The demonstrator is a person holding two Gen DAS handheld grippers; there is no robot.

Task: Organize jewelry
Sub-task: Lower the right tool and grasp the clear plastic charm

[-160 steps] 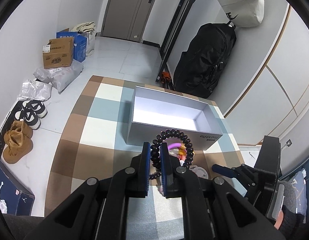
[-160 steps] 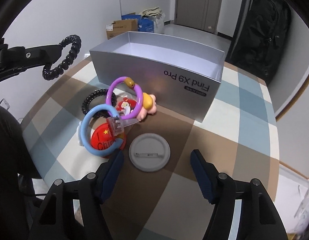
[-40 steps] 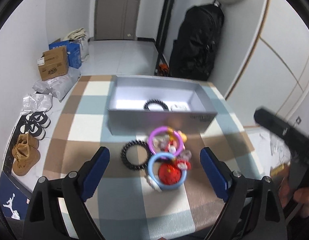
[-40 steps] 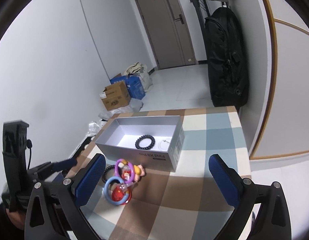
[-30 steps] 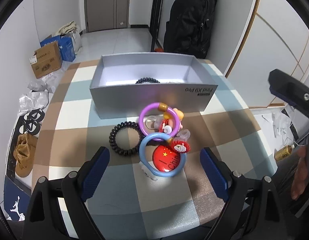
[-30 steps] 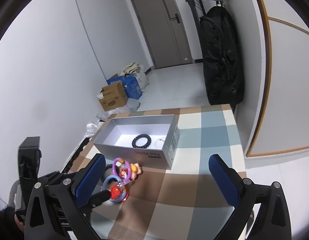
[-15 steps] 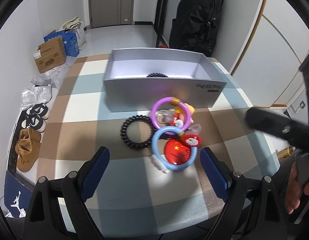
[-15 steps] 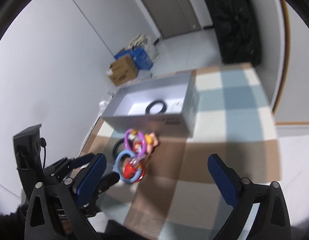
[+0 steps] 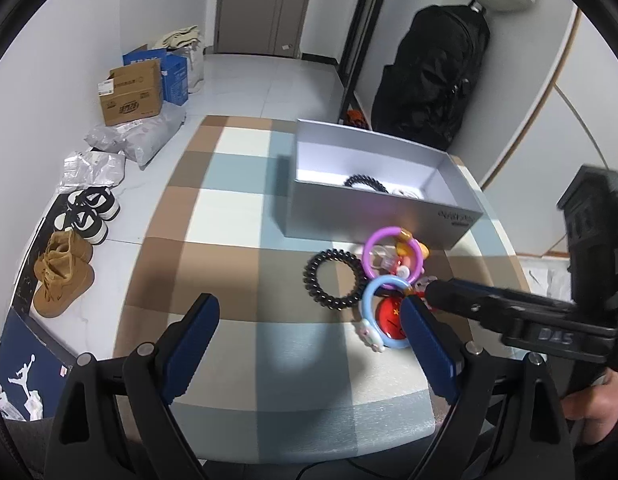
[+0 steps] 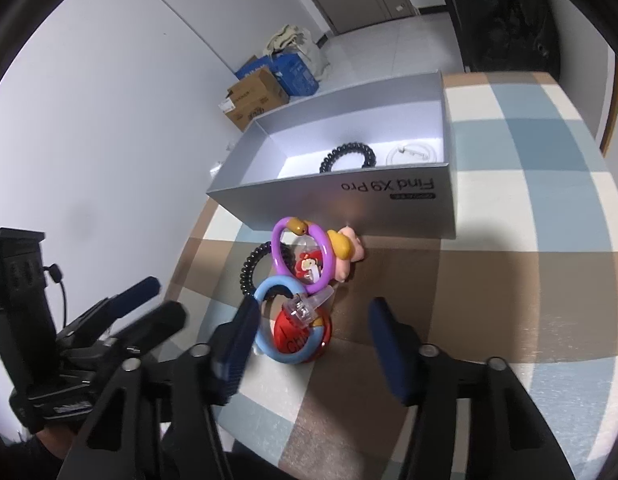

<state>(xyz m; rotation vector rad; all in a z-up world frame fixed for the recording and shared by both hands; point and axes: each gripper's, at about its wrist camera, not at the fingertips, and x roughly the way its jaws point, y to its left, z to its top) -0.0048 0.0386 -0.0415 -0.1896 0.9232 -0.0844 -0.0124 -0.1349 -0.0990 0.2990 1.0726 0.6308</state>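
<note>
On the checked tablecloth (image 10: 529,280), just in front of the silver box (image 10: 337,204), a small heap of trinkets lies waiting: a purple ring (image 10: 303,258) leaning over a pale blue ring (image 10: 287,322), a glossy red badge (image 10: 297,338) under the blue one, a clear plastic clip (image 10: 307,306) across both, and a black coiled hair tie (image 10: 255,266) at the left edge of the heap. The right gripper (image 10: 309,340) hovers close, its blue-padded jaws spread wide and empty on either side of the blue ring and badge, so the heap lies straight ahead of it and slightly below. The left gripper (image 9: 309,344) is also wide and empty but stands farther back, with the heap off to its right; the right one looks better placed for the next pick. Inside the box already rest another black coil tie (image 10: 349,156) and a white round pin badge (image 10: 413,154). The rings are smooth, hard loops, stacked and overlapping, so lifting one may drag its neighbours.
</note>
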